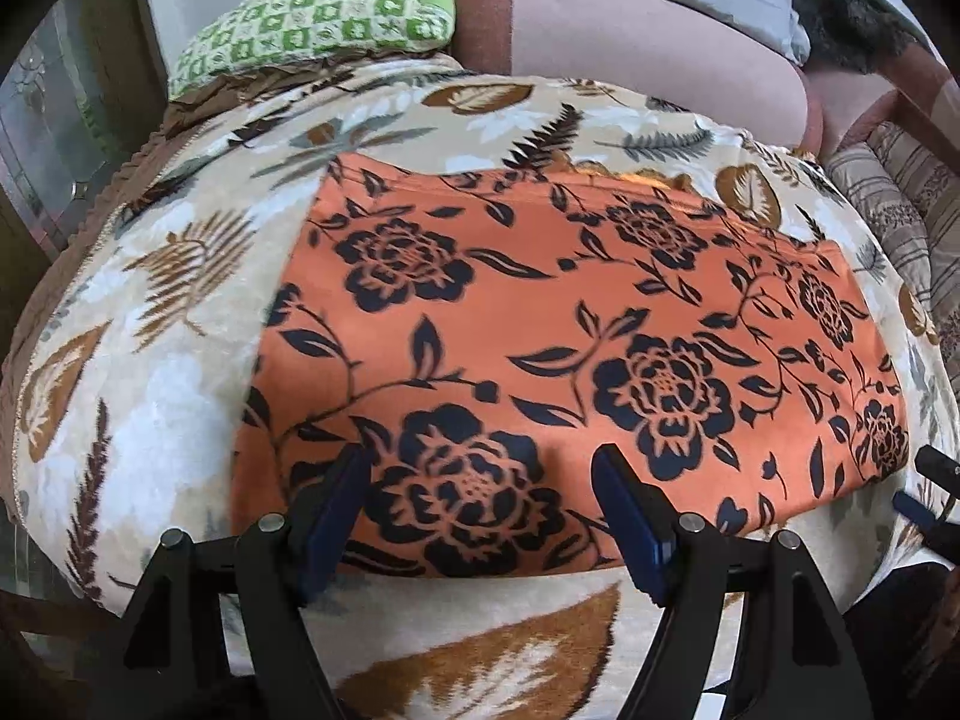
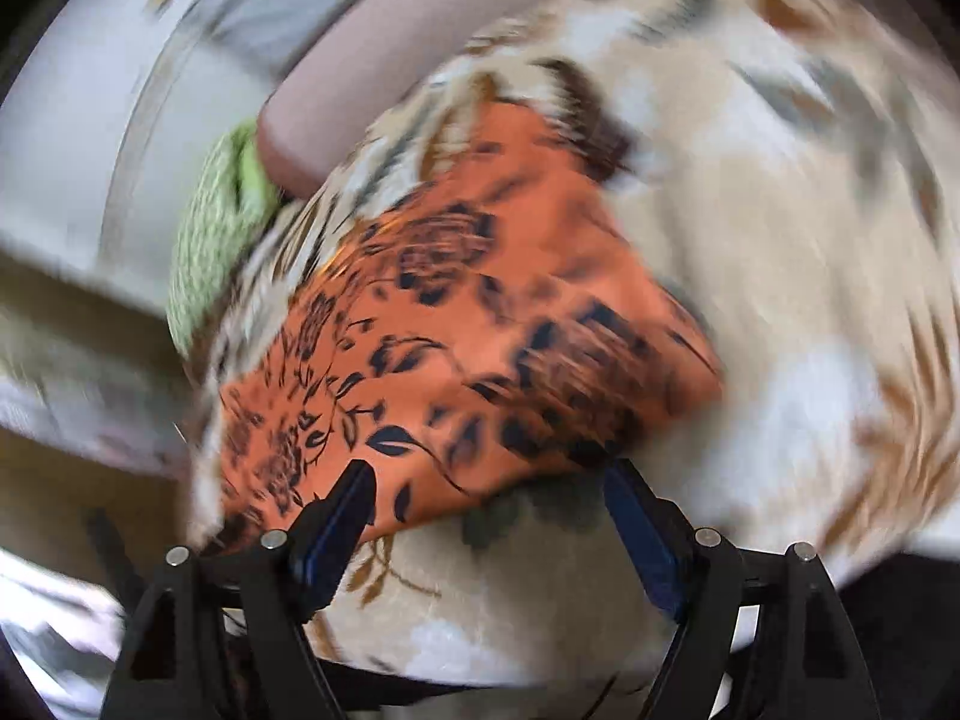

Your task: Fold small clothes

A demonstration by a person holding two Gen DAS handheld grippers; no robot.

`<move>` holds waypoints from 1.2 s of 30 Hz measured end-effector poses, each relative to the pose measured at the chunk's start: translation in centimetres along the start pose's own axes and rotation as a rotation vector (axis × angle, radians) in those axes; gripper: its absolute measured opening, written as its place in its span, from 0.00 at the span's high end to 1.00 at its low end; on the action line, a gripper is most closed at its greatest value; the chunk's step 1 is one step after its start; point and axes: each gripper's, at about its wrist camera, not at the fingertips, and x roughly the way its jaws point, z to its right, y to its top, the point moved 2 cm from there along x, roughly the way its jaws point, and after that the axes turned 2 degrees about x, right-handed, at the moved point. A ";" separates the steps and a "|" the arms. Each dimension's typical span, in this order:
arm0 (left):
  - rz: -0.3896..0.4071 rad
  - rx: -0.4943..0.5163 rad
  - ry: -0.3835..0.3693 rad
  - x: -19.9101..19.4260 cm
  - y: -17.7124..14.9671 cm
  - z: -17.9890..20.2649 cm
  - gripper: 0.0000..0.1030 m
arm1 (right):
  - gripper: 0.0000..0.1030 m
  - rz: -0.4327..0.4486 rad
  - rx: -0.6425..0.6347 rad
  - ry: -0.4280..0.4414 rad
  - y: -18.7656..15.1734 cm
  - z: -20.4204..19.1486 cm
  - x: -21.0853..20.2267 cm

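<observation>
An orange cloth with a black flower print (image 1: 570, 324) is lying flat, folded into a rectangle, on a cream leaf-patterned blanket (image 1: 150, 360). The left gripper (image 1: 483, 468) is hovering over the cloth's near edge with its jaws standing wide, nothing between them. The right gripper (image 2: 486, 480) is pointing at the cloth's near corner, jaws also spread wide and gripping nothing; its view is blurred. A green checked pillow (image 1: 318, 12) is sitting beyond the blanket.
</observation>
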 end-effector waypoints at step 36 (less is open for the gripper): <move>-0.013 0.062 0.021 1.5 1.2 3.9 0.26 | 0.63 0.077 0.122 0.037 4.4 2.6 1.9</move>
